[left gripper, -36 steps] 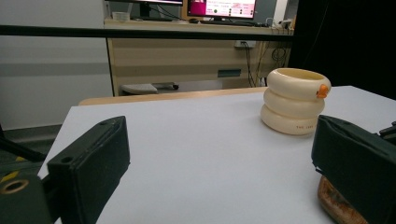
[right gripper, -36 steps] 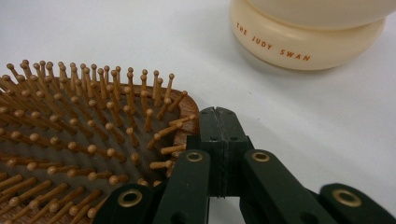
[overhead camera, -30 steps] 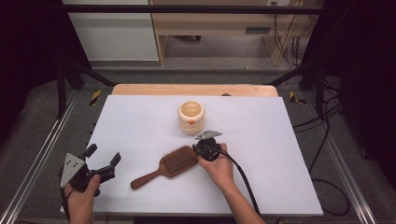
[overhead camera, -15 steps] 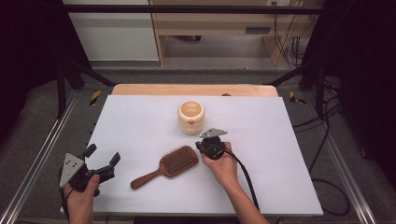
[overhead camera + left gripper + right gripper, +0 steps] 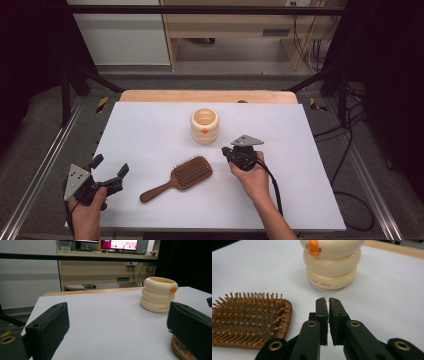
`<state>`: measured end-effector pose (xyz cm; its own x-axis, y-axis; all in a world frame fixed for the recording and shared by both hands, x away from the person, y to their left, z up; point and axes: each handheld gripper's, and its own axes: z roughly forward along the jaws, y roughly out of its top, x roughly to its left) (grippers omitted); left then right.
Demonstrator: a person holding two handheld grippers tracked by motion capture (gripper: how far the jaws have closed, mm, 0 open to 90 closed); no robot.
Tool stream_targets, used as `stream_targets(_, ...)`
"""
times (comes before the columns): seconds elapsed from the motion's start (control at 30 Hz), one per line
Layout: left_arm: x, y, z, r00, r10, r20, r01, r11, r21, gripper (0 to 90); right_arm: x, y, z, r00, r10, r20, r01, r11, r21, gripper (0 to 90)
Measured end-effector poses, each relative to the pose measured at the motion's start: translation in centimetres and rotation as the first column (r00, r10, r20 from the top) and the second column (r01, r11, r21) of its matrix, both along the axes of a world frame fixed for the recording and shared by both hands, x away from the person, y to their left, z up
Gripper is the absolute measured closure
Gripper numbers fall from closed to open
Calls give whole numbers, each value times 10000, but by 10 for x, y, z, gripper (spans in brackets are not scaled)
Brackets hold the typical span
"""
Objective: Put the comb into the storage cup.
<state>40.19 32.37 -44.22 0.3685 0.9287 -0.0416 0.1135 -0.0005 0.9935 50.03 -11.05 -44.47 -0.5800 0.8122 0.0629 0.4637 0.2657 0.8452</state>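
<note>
Right gripper [image 5: 327, 300] nearly clenched on nothing, hairbrush [image 5: 249, 320] just to its left and cream holder [image 5: 332, 265] ahead; left gripper [image 5: 107, 172] released, idle; advice: spread the jaws fully before dropping over the brush, squeeze across its neck for balance
</note>
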Motion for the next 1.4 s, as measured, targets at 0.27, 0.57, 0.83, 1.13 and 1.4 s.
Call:
stream_targets(0.27, 0, -2, 0, 10000, -48, -6, 48, 10000, 53, 34, -18, -35, 10, 9968, -464, 650, 427, 9974, 576, 557)
stream_targets(0.57, -2, -8, 1, 9999, -142, -79, 144, 9993, 352, 28, -42, -76, 20, 9862, -1201, 1141, 1082, 9886, 1048, 216)
stream_targets(0.83, -10, -23, 4, 9991, -372, -202, 384, 9974, 614, 27, -69, -118, 23, 9718, -1878, 1427, 1663, 9746, 1503, 104)
stream_targets(1.13, -15, -54, 11, 9909, -794, -1090, 959, 9832, 1554, 29, -78, -138, 11, 9795, -1241, 1589, 919, 9763, 1961, 91)
stream_targets(1.4, -17, -74, 30, 9667, -1559, -2031, 2054, 9458, 2516, 31, -84, -146, 13, 9614, -1698, 2166, 1269, 9718, 1989, 93)
